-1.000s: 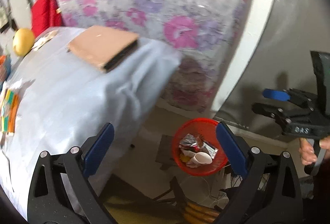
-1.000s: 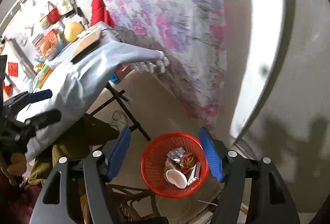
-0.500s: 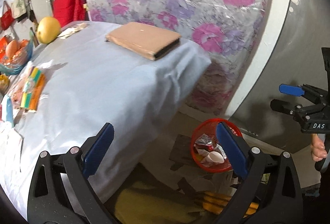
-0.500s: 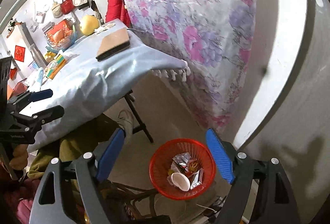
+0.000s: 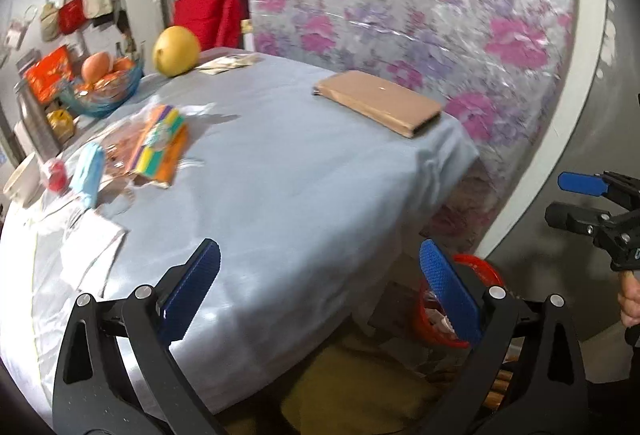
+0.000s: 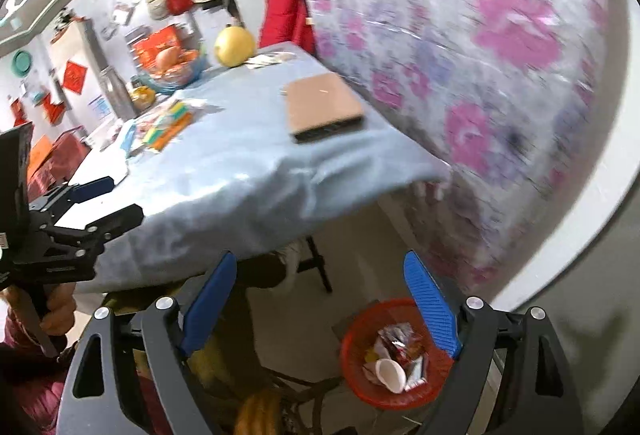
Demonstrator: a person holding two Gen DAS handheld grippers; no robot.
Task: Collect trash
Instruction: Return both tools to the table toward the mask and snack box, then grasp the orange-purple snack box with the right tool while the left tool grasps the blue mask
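The red basket (image 6: 394, 355) sits upright on the floor, mouth up, just under the right gripper's (image 6: 320, 309) right fingertip. In it lie a white cup (image 6: 390, 375) and crumpled snack wrappers (image 6: 400, 345). That gripper's jaws have just been opening and stand wide with nothing between them. The left gripper (image 5: 320, 295) is spread and empty too, above the blue-clothed table (image 5: 280, 195); the basket shows behind its right finger. Well ahead, a glass bowl (image 5: 104, 95) holds oranges.

Open cloth (image 5: 280, 203) across the table's middle gives clear passage; a tan book (image 5: 380, 103) blocks the far corner, packets (image 5: 160, 143) crowd the left edge.
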